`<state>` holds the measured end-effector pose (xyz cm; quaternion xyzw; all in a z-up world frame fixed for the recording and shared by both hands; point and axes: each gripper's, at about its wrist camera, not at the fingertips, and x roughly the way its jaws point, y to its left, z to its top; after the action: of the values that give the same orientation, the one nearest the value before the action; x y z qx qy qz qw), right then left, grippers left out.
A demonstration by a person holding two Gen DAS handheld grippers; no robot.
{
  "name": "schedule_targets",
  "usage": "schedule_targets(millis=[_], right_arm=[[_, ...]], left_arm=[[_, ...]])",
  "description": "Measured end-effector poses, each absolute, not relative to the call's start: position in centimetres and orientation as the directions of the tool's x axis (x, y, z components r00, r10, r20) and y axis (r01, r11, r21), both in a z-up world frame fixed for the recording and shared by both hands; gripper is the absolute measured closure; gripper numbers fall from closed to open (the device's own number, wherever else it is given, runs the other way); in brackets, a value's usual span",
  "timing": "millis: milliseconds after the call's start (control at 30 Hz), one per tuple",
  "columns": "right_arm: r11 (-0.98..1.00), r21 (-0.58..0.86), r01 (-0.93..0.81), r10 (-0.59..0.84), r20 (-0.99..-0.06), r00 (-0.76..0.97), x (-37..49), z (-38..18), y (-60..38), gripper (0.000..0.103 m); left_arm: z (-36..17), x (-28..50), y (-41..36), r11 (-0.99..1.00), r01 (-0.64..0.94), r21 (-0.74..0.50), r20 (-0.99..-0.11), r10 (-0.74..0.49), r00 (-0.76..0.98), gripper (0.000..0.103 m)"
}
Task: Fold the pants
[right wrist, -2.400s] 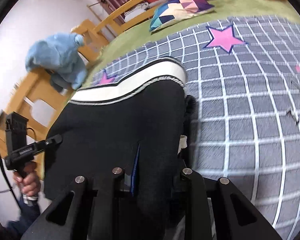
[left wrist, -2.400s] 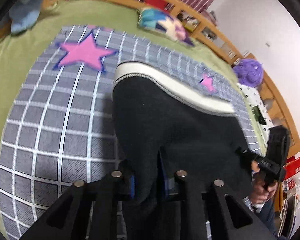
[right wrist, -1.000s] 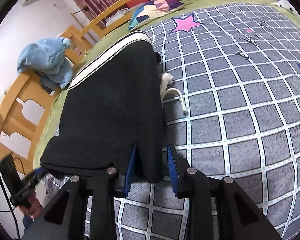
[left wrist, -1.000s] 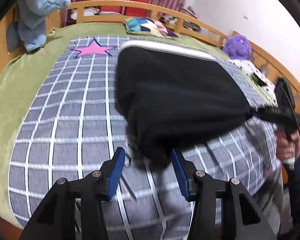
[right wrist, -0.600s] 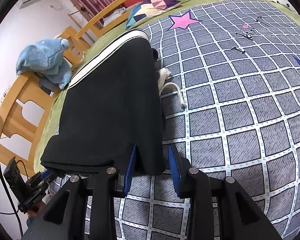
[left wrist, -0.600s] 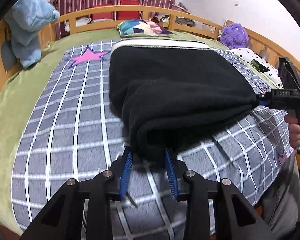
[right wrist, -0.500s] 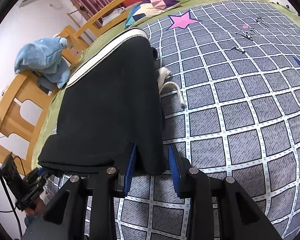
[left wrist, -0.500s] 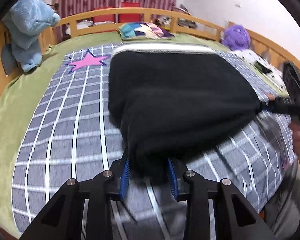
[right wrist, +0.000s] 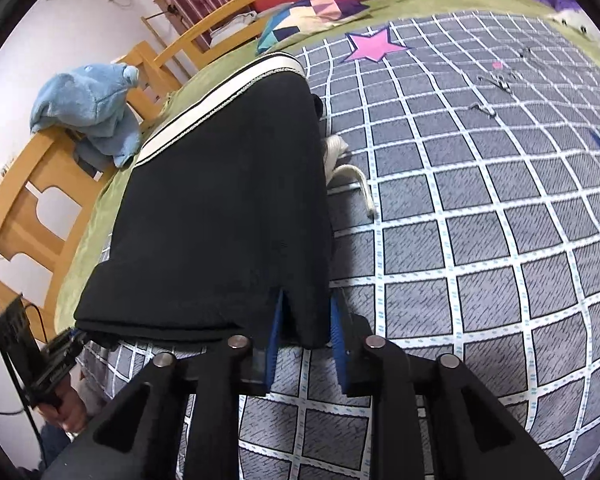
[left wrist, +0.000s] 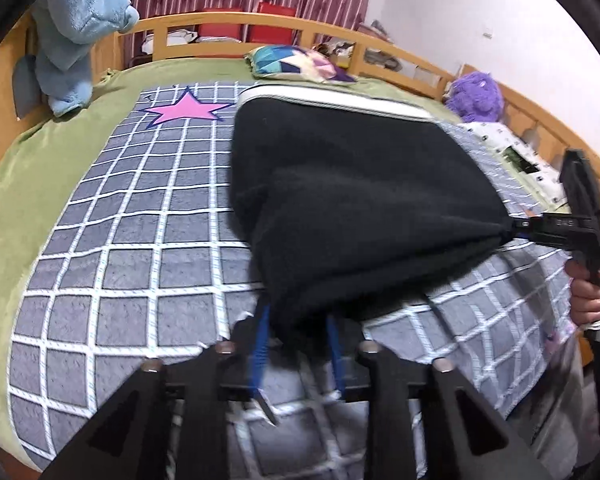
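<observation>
The bed [left wrist: 4, 184], with a green cover inside a wooden rail, carries a grey blanket [left wrist: 132, 248] crossed by a white grid and marked with a pink star [left wrist: 184, 110]. On that blanket lie the pants [left wrist: 352, 200], black, of thick matt fabric, folded over into a broad slab. A cream waistband [right wrist: 220, 94] edged in dark piping forms the far end; a cream drawstring [right wrist: 352, 176] trails out from under the right-hand edge onto the blanket. The long axis runs from the waistband at the far end toward the near edge of the bed, where both near corners are raised off the blanket.

The left gripper [left wrist: 298, 344] has its blue fingers [left wrist: 260, 344] either side of the near left corner; its jaws have just been opening slightly, cloth bunched between them, grip apparently retained though the picture is blurred there. The right gripper [right wrist: 306, 338] has its blue fingers [right wrist: 274, 328] clamped on the near right corner; its jaws have just been closing on that cloth.

A patterned pillow [left wrist: 296, 64], a blue plush toy [left wrist: 76, 28] on the rail and a purple plush toy [left wrist: 476, 96] sit at the bed's margins.
</observation>
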<state>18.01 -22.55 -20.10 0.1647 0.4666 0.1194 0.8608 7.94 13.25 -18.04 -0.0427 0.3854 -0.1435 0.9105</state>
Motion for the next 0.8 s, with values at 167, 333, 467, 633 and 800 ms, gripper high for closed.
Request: schedule_targets(millis=[167, 333, 467, 633, 800], right_arm=[[0.916, 0.394, -0.074, 0.366, -0.748, 0.554, 17.8, -20.0, -21.4, 0.070], [0.920, 0.388, -0.046, 0.343, -0.746, 0.571, 17.6, -20.7, -22.6, 0.091], [0.943, 0.321, -0.083, 0.314, -0.784, 0.535, 17.8, -20.5, -22.1, 0.085], [0.949, 0.288, -0.128, 0.302, -0.717, 0.629, 16.8, -16.4, -22.7, 0.082], [0.954, 0.221, -0.202, 0.299, -0.677, 0.673, 18.9, -15.1, -20.4, 0.071]], left_arm=[[-19.2, 8.8, 11.6, 0.983, 0.169, -0.068, -0.713, -0.166, 0.681, 0.087], [-18.9, 8.6, 13.3, 0.974, 0.172, -0.148, -0.708, -0.226, 0.669, 0.088], [-18.1, 6.6, 13.0, 0.962, 0.251, -0.104, -0.709, -0.248, 0.660, 0.084], [-14.7, 6.4, 14.9, 0.971, 0.182, -0.158, -0.679, -0.240, 0.694, 0.079], [-12.2, 11.7, 13.2, 0.982, 0.122, -0.143, -0.644, -0.186, 0.742, 0.068]])
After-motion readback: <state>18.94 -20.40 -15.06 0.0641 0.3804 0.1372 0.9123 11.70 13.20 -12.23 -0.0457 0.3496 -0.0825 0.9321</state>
